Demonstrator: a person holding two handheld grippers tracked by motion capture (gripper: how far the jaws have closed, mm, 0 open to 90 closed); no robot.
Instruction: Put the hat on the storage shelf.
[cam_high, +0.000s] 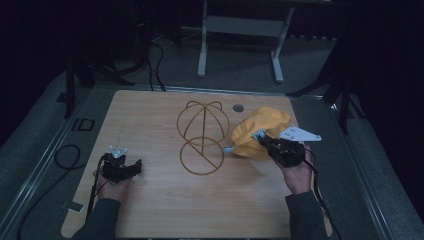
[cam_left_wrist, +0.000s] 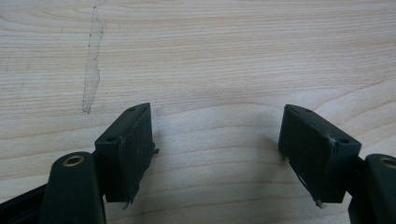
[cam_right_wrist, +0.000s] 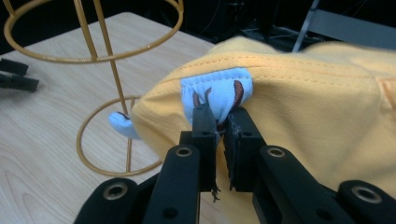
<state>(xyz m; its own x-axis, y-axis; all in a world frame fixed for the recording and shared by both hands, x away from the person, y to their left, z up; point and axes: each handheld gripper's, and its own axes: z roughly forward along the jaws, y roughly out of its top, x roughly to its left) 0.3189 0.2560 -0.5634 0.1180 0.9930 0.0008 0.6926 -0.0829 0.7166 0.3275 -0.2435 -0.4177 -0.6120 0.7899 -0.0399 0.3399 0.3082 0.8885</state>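
A yellow fabric cap (cam_high: 262, 127) with light-blue patches lies at the right of the wooden table (cam_high: 160, 210), touching a gold wire stand (cam_high: 202, 135) that stands in the middle. My right gripper (cam_high: 265, 141) comes at the cap from the near right. In the right gripper view, my right gripper (cam_right_wrist: 220, 119) is shut on a light-blue patch (cam_right_wrist: 217, 88) sewn to the cap (cam_right_wrist: 317, 107), and the gold stand (cam_right_wrist: 100, 58) rises to the left. My left gripper (cam_high: 131, 168) rests low at the table's left. It (cam_left_wrist: 217, 112) is open over bare wood.
A round grommet hole (cam_high: 238, 107) sits near the table's far edge. Behind the table stand the white legs of a frame (cam_high: 201, 50). Black cables (cam_high: 67, 156) loop on the grey floor at left, and dark stands flank both sides.
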